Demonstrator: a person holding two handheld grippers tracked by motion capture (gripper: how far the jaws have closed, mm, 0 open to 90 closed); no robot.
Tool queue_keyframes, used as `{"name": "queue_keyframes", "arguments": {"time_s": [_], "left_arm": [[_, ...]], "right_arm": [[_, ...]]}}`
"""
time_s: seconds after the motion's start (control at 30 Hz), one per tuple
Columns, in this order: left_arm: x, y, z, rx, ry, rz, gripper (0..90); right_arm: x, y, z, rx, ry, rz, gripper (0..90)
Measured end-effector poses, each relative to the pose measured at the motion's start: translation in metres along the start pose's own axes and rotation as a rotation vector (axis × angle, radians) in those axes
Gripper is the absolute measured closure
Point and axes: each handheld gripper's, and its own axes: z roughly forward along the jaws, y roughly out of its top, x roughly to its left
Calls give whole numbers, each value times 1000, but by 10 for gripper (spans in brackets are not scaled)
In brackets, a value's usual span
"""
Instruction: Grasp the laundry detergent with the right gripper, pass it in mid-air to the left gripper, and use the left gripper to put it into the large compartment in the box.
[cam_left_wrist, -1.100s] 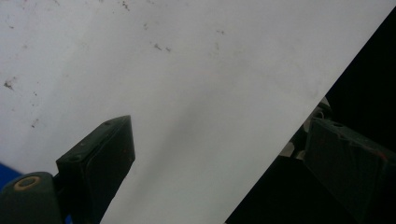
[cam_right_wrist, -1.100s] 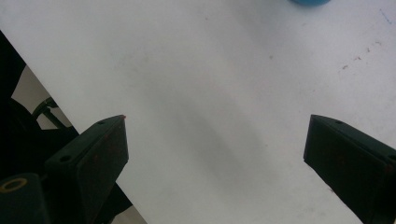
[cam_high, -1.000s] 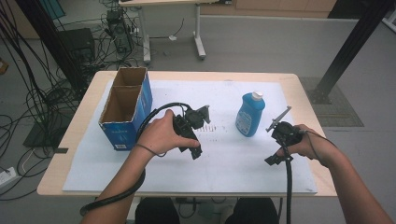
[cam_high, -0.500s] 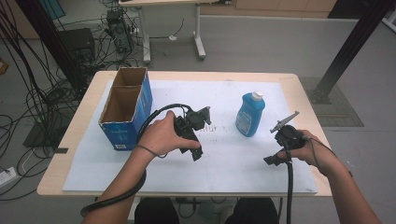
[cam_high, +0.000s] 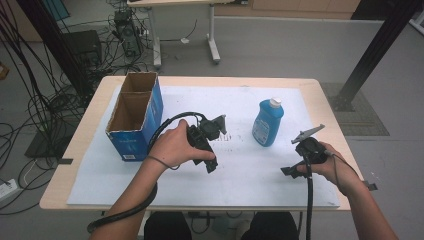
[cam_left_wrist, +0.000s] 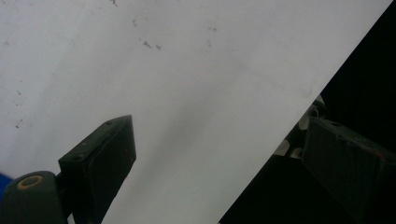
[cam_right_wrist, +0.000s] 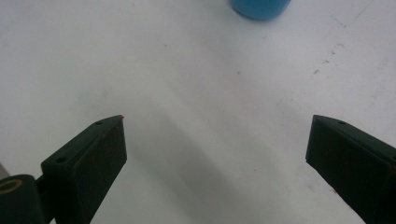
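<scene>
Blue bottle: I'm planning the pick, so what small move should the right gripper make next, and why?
Probably ease the right gripper forward toward the blue bottle. Its jaws stand wide open with nothing between them, and in the right gripper view the bottle's base sits ahead at the top edge, apart from the jaws. The bottle stands upright on the white mat.

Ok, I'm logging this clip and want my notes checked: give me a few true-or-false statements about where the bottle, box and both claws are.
1. The blue bottle stands upright with its white cap on. True.
2. The cardboard box lies on its side, closed. False: it stands open-topped, with two compartments.
3. The right claw is open, holding nothing. True.
4. The left claw grips the bottle. False: its jaws stand apart over the white mat.
5. The bottle is inside the box. False: it stands on the mat, apart from it.
</scene>
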Motion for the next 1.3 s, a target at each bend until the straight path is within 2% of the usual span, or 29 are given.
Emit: {"name": "queue_keyframes", "arguments": {"time_s": [0.2,0.4,0.57,0.67,0.73,0.9,1.3], "left_arm": [[0,0,-1,-1,0,0,100],[1,0,-1,0,-1,0,99],[2,1,1,0,-8,2,99],[2,1,1,2,-10,0,99],[2,1,1,-1,-10,1,99],[2,1,1,-2,-12,1,99],[2,0,4,3,-19,-1,97]], "right_arm": [[3,-13,4,-56,-17,21,42],[7,-28,8,-139,-51,48,40],[10,-36,13,-180,-67,66,34],[14,-40,16,-197,-90,74,30],[17,-46,19,-227,-105,77,34],[20,-55,25,-269,-112,84,39],[26,-77,43,-390,-113,138,32]]}}
